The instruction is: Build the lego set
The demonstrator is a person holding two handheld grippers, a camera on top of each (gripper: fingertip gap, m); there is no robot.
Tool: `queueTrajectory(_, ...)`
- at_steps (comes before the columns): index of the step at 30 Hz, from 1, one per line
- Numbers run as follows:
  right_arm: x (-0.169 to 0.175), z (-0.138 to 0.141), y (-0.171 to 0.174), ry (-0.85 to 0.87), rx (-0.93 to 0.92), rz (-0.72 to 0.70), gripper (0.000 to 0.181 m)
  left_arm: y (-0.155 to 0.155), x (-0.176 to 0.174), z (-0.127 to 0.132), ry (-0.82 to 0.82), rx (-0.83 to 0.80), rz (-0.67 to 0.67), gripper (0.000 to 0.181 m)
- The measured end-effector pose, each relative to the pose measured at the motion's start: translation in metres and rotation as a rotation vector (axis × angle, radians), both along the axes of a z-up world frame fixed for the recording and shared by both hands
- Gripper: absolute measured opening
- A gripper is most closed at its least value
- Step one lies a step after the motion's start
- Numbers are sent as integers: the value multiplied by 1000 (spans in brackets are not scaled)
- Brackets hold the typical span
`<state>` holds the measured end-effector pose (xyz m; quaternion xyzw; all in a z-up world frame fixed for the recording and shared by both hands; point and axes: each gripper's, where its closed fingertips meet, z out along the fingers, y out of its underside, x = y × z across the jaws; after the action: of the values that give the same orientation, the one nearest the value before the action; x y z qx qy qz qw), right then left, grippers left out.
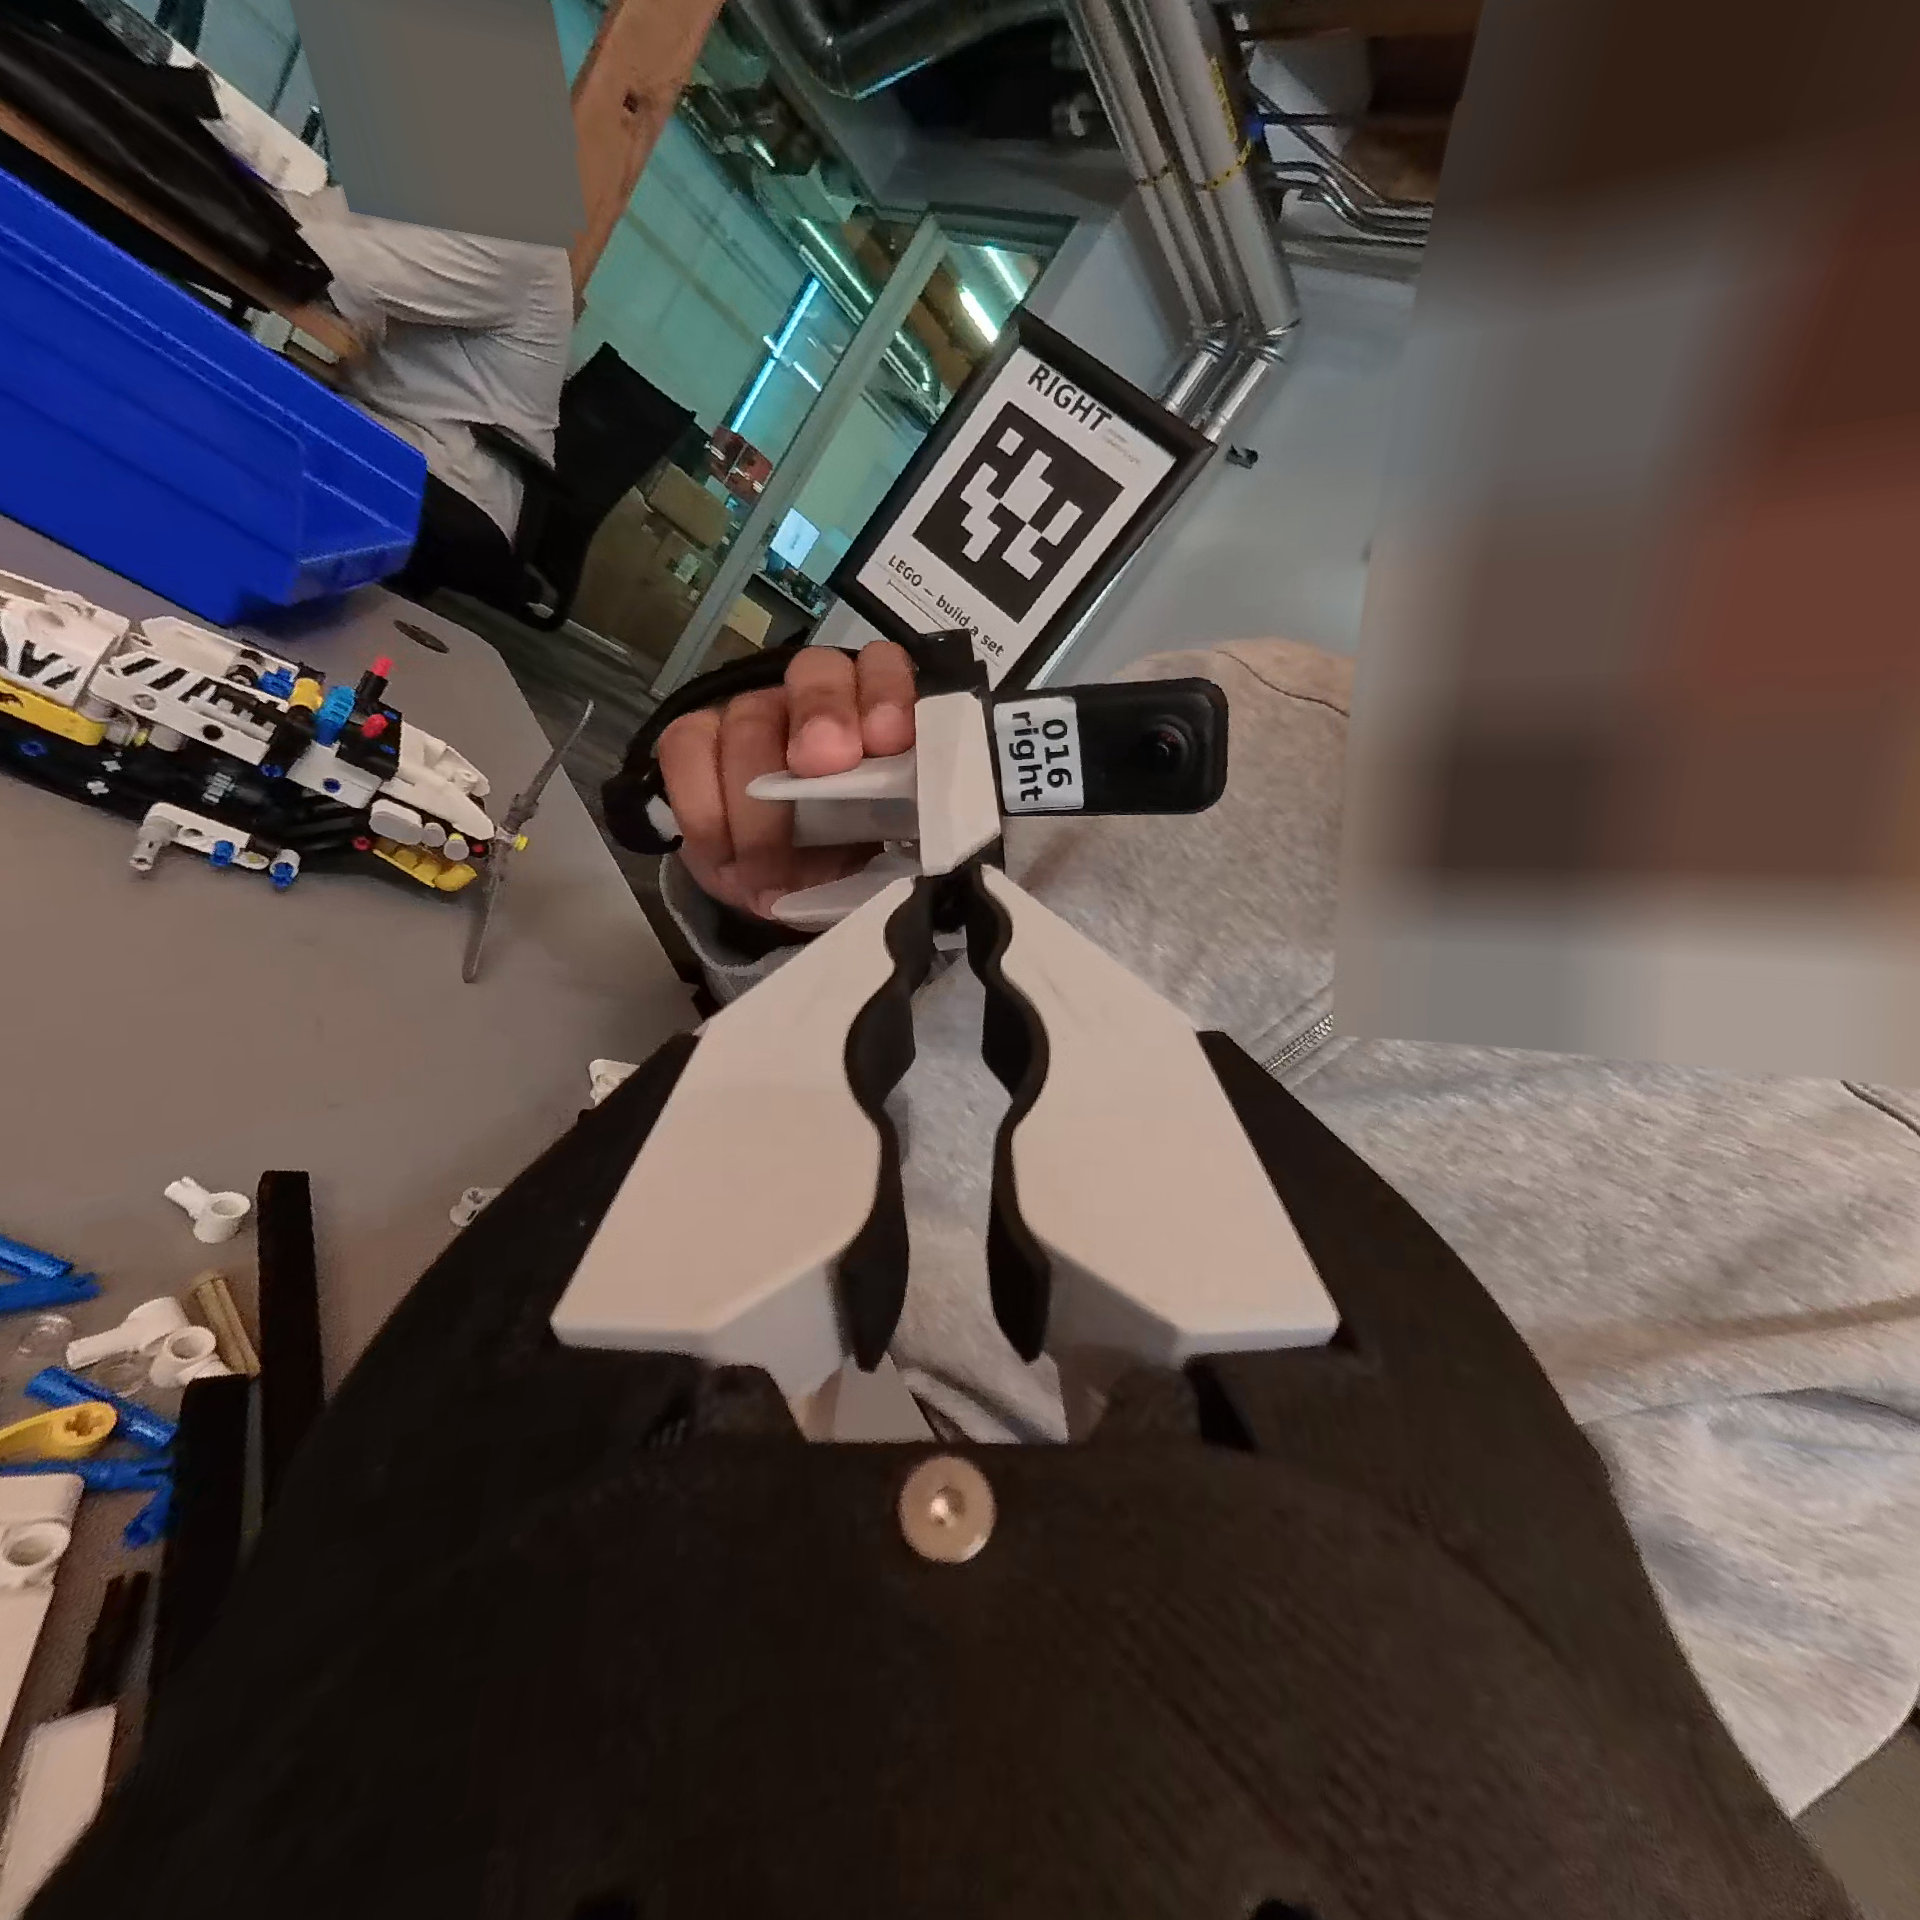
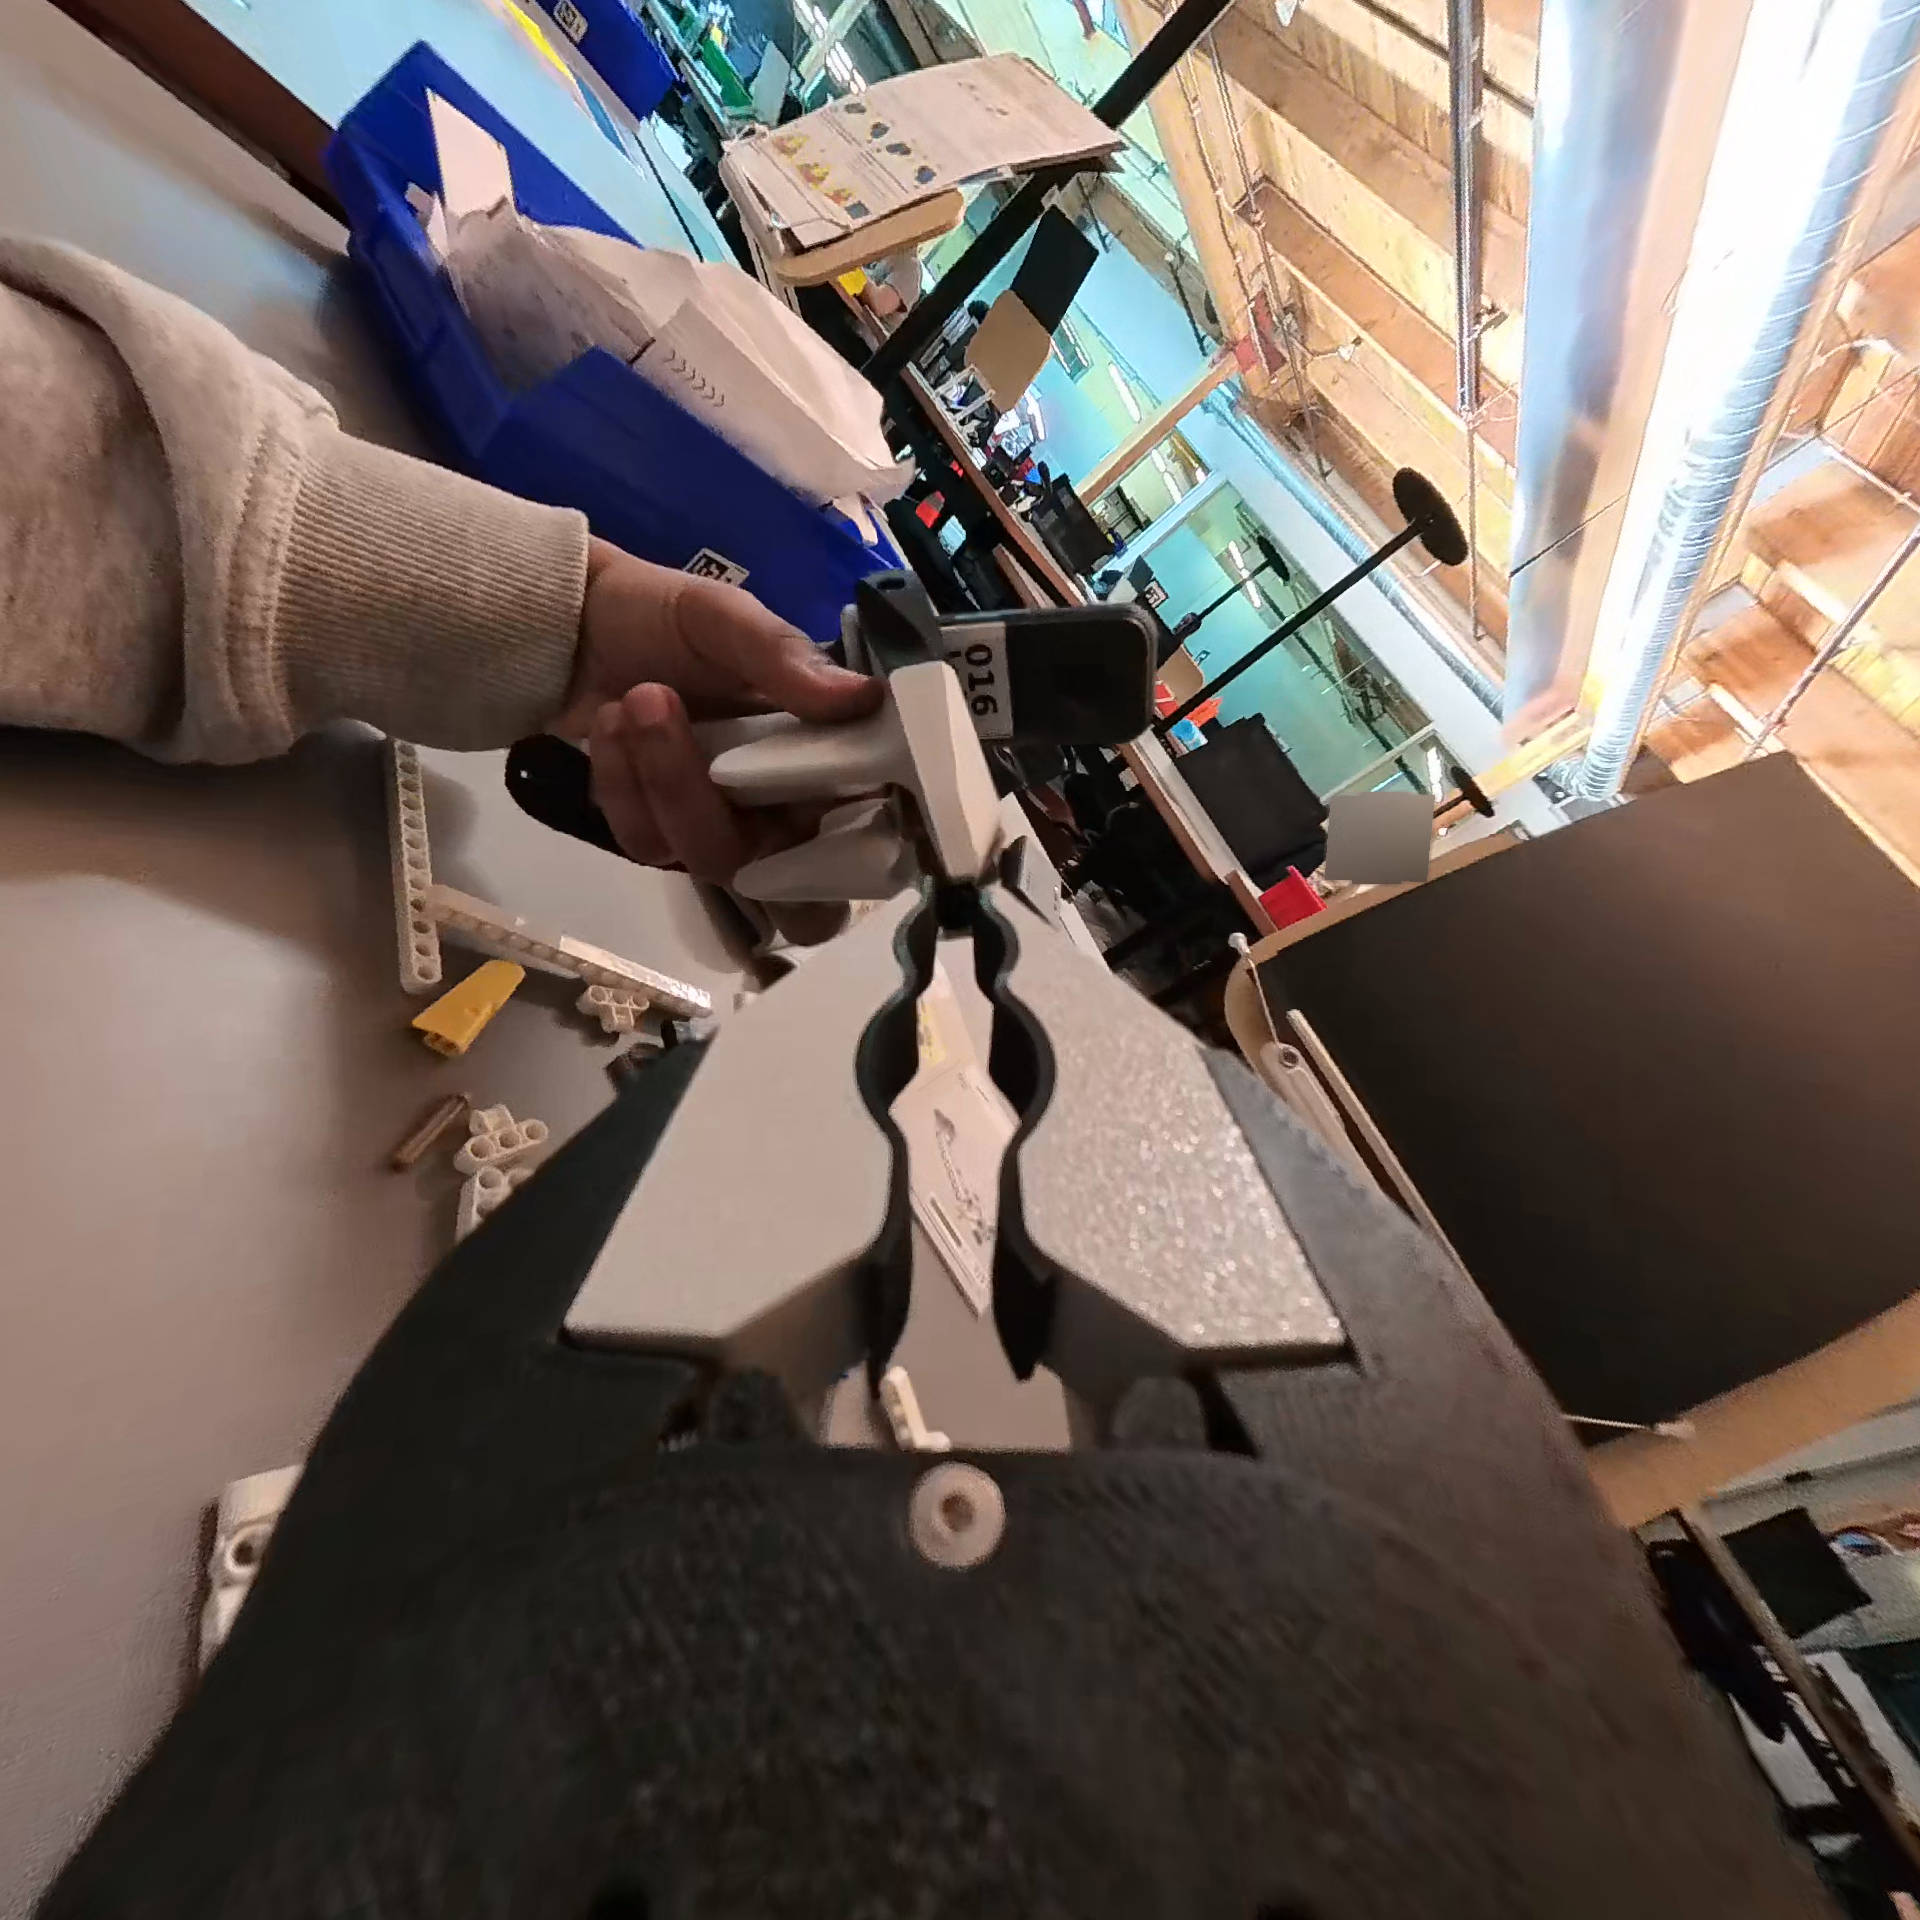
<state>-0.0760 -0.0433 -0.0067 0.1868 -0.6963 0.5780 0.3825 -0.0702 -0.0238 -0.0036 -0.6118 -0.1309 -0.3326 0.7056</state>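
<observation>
Nearest the lens, the left gripper (image 1: 948, 899): black textured body, grey wedge fingers, wavy black pads. Its jaws are drawn together at the tips. The right gripper (image 2: 956, 906), of the same build, meets it tip to tip, jaws likewise closed. A small dark item sits at the meeting point, too small to identify. Each gripper is held in a hand above the grey table (image 1: 260, 1039), and each carries a camera with a white printed sticker.

Container: one blue plastic bin (image 2: 582, 436) at the table's far edge, holding white paper packets (image 2: 707, 343).

The lego model (image 1: 260, 748), a long white, black and yellow craft with a grey propeller (image 1: 509, 831) at its nose, lies on the table just in front of the bin. Farther from the bin lie loose parts: a white holed L-shaped beam (image 2: 426, 894), a yellow panel piece (image 2: 468, 1003), white connectors (image 1: 208, 1210), blue pins and a tan axle (image 1: 223, 1340).

Beyond the bin stands a black-framed sign (image 1: 1029, 499) bearing a square black-and-white marker and print.
</observation>
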Motion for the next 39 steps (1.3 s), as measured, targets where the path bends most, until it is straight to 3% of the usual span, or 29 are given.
queueTrajectory(7, -11, -2, 2, -108, -22, -20, 4, 2, -10, -2, -17, 1, 47, 7)
queueTrajectory(11, -16, -3, 5, -175, -56, -6, 3, 2, -10, 1, -31, 13, 35, 20)
queueTrajectory(17, -15, 0, 1, -178, -77, 16, 3, -1, -11, 2, -51, 19, 31, 16)
queueTrajectory(19, -11, 3, 0, -255, -113, 71, 2, -2, -7, 4, -46, 28, 11, 13)
queueTrajectory(21, -3, 16, 4, -401, -197, 181, 1, 0, -10, 0, -46, -6, 39, 37)
queueTrajectory(23, -4, 32, 13, -552, -288, 270, 1, -1, -13, -6, -47, -31, 61, 35)
queueTrajectory(25, -9, 38, 20, -641, -306, 300, 1, -3, -12, -3, -49, -12, 54, 36)
queueTrajectory(28, -14, 38, 26, -639, -310, 269, 1, -3, -15, -3, -37, -17, 74, 37)
queueTrajectory(33, -13, 31, 27, -611, -273, 228, 1, 3, -21, -16, -45, -90, 104, 39)
queueTrajectory(39, -13, 55, 45, -689, -370, 263, 1, 18, -28, -56, 2, -319, 148, 40)
